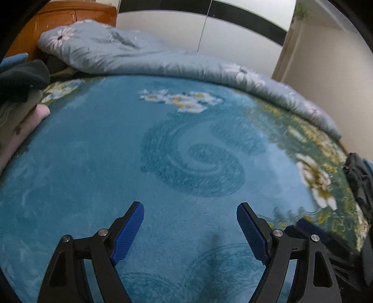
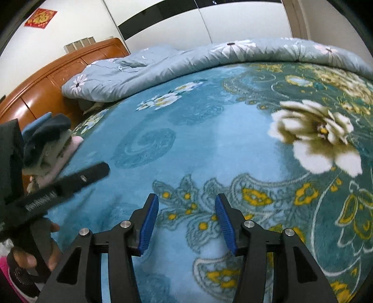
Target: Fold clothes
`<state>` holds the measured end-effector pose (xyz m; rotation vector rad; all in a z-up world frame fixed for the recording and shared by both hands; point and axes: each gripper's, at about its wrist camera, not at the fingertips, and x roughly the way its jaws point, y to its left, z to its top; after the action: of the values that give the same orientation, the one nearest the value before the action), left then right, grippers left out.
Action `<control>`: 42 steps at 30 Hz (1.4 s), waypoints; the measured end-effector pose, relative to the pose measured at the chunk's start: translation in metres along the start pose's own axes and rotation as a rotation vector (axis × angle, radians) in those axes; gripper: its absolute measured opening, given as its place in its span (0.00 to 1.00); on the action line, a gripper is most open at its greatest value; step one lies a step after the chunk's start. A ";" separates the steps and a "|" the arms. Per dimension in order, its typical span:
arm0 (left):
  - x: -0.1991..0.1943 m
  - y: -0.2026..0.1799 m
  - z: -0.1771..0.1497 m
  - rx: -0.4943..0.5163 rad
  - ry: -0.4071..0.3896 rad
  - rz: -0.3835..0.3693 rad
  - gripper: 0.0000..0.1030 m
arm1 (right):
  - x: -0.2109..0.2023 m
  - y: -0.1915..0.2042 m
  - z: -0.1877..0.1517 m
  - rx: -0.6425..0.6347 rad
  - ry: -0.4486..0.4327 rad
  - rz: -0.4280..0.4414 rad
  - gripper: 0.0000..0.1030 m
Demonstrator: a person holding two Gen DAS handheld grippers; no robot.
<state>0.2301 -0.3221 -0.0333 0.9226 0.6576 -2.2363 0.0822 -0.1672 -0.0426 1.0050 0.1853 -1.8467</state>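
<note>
A stack of folded clothes [image 2: 50, 146], dark blue on top, then grey-green and pink, sits at the left edge of the bed; it also shows in the left wrist view [image 1: 21, 91]. My left gripper [image 1: 190, 209] is open and empty above the blue floral blanket [image 1: 163, 151], to the right of the stack. My right gripper [image 2: 186, 201] is open and empty over the blanket [image 2: 209, 139]. The left gripper's body [image 2: 67, 184] shows at the left of the right wrist view, held in a hand. A dark garment [image 1: 359, 179] lies at the right edge of the left wrist view.
A light blue flowered quilt [image 2: 186, 63] is bunched along the far side of the bed, also in the left wrist view [image 1: 139, 56]. A wooden headboard [image 2: 46, 86] stands at the left. White wardrobe doors [image 2: 209, 21] stand behind the bed.
</note>
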 end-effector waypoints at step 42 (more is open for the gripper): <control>0.054 0.004 0.014 -0.015 0.066 0.094 1.00 | 0.046 0.007 0.026 -0.102 0.034 -0.079 0.94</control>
<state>0.1963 -0.3535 -0.0657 1.0023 0.6464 -2.1237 0.0657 -0.2163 -0.0557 0.9710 0.3405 -1.8724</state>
